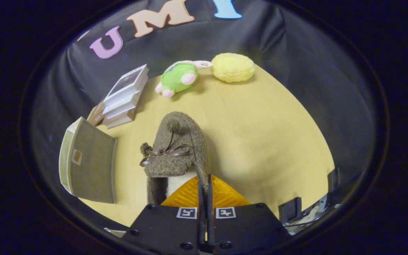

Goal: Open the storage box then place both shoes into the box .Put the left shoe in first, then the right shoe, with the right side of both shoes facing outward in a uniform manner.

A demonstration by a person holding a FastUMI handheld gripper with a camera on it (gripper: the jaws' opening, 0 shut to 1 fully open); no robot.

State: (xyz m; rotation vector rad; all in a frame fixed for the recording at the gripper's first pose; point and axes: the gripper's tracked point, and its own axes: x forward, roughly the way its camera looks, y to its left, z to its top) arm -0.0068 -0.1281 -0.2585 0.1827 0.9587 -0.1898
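Observation:
A brown fuzzy shoe (175, 148) with a dark ribbon bow (166, 153) and a pale lining is held in my gripper (205, 180). The gripper is shut on the shoe's collar edge, which is pinched between both fingers. The shoe's toe points away from me, beyond the fingertips, and it seems lifted above the wooden table (260, 141). To the left of the shoe stands the storage box (90, 163), grey-brown with a beige side and a small tab on the face turned toward me. Its inside is hidden, so I cannot tell whether it is open.
A stack of books (124, 95) lies beyond the box. A green plush toy (179, 76) and a yellow plush cushion (233, 67) sit at the table's far edge against the black cloth wall. Dark equipment (290, 210) stands near the table's right front corner.

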